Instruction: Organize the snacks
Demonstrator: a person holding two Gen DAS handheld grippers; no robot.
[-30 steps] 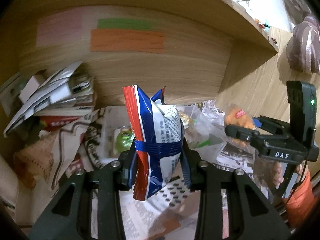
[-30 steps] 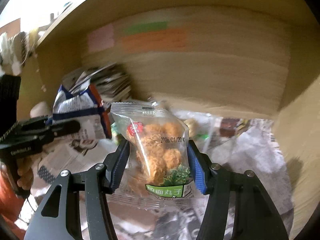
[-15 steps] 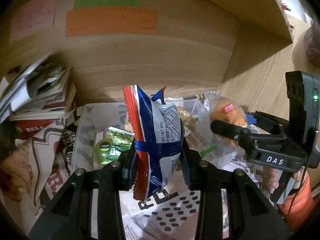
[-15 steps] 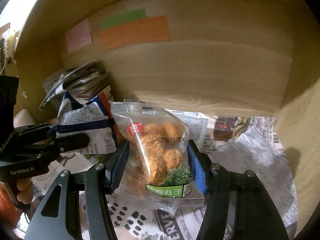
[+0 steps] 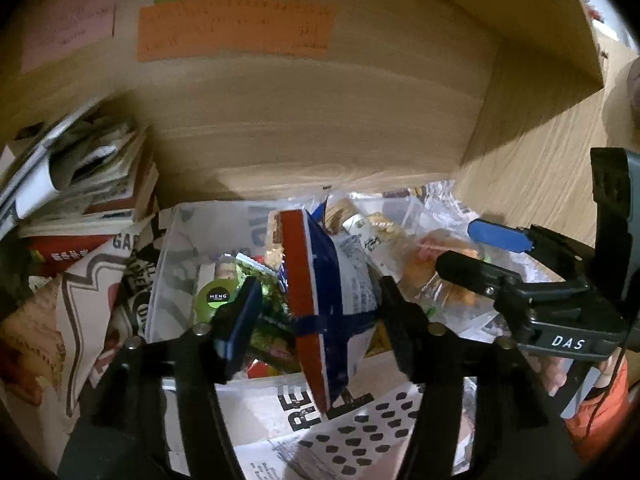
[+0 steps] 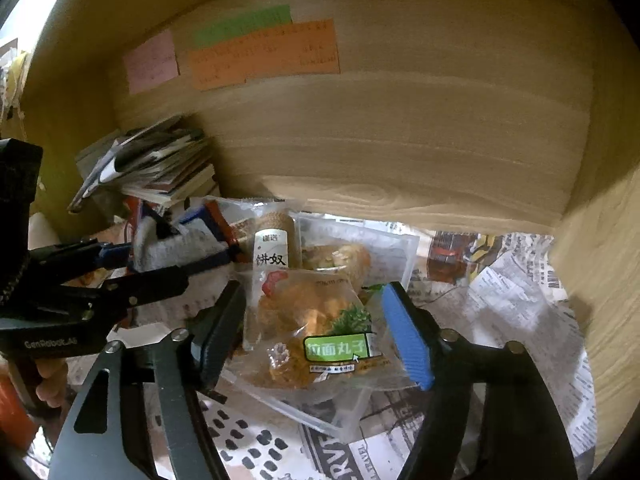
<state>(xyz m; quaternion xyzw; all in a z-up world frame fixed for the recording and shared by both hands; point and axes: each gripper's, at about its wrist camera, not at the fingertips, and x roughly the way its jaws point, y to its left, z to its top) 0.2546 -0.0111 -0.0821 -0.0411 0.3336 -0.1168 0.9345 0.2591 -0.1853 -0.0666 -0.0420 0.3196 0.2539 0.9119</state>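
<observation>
I am hanging both spread grippers, left [image 5: 316, 316] and right [image 6: 316, 332], over the bin [image 5: 160, 280], chip bag [image 5: 332, 288] upright between left's, noodle pack [image 6: 320, 336] flat between right's.

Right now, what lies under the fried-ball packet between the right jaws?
The fried-ball packet rests in a clear bin, overlapping a biscuit roll packet and another clear packet. The bin floor beneath is hidden.

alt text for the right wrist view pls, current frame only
The right gripper stands open around a clear packet of fried noodle balls lying in a clear plastic bin with other snacks. The left gripper enters from the left, over newspaper lining a wooden shelf.
</observation>
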